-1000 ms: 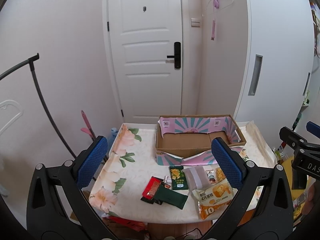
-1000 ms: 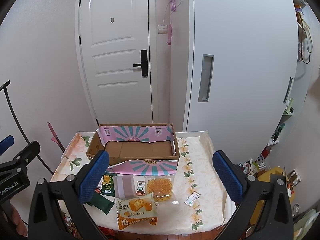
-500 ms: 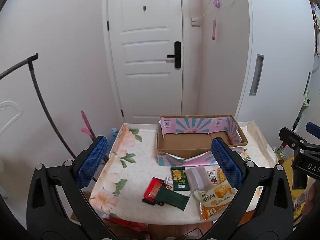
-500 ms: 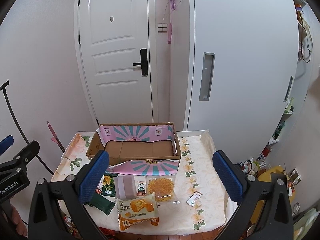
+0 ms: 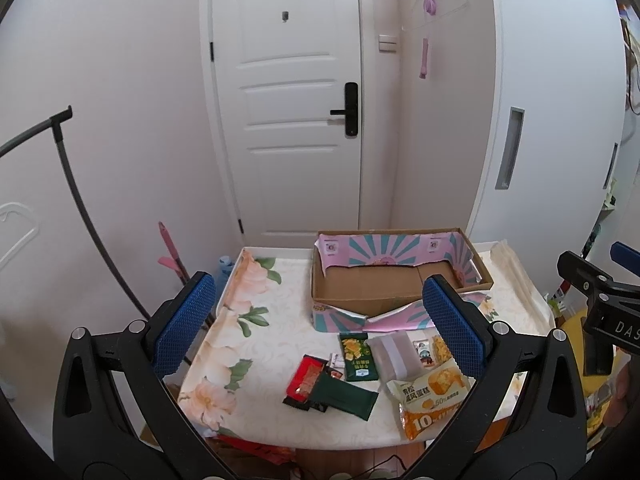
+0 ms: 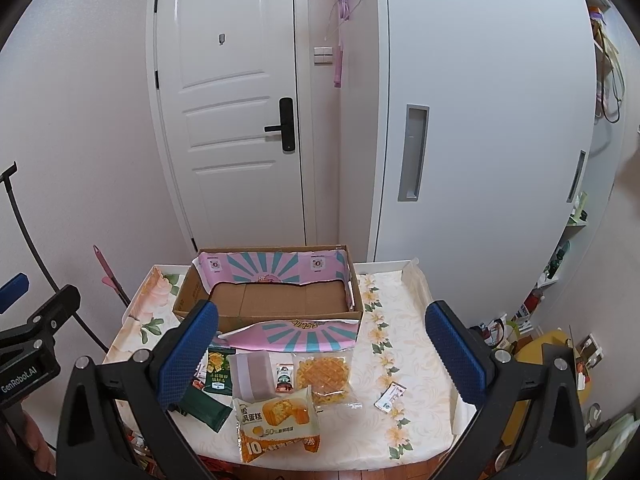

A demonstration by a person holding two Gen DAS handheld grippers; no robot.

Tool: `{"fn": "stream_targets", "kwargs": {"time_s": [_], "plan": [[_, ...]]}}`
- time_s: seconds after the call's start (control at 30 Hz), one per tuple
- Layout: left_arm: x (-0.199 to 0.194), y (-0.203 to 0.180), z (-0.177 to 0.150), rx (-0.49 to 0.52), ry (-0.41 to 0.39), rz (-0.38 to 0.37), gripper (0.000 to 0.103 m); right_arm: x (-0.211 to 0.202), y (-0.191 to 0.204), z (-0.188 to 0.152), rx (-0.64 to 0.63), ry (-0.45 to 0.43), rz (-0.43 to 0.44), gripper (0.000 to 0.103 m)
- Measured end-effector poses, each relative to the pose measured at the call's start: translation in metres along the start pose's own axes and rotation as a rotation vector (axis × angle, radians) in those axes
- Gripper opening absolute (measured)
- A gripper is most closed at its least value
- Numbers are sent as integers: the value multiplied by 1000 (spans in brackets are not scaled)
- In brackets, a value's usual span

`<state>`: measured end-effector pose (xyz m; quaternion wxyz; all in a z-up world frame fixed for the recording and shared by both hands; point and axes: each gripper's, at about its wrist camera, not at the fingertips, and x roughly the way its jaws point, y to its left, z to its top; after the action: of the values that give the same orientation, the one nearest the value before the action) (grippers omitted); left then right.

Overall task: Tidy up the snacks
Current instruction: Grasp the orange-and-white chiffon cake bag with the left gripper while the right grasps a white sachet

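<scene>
Snacks remain unsorted, we judge. Through the left wrist camera our left gripper [image 5: 324,328] hangs wide open and empty above the table [image 5: 256,300]; the cardboard box [image 5: 396,280] holds nothing, while the green packet [image 5: 357,356] and red packet [image 5: 307,376] lie in front of it. Through the right wrist camera our right gripper [image 6: 322,354] gapes equally empty over the cake bag [image 6: 276,416] and waffle pack [image 6: 325,374]; every snack awaits boxing.

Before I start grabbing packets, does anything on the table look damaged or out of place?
The open cardboard box is damaged: its pink-and-teal printed liner is torn along the front, hanging jaggedly over the edge. One small white packet lies alone on the floral tablecloth, right of the snack cluster. Nothing looks spilled.
</scene>
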<state>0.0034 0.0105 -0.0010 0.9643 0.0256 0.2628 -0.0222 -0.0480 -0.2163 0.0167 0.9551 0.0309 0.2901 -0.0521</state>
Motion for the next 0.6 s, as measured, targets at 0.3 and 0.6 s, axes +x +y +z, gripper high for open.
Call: {"fn": "stream_targets", "kwargs": {"time_s": [0.3,0.6], "plan": [[9,-4,-6,50,21,-56,103,1,-10,-3,36,14,-14,103],[49,-29,-47,243,130,-241,103,15,-31,-31,71,102,-86,103]]}}
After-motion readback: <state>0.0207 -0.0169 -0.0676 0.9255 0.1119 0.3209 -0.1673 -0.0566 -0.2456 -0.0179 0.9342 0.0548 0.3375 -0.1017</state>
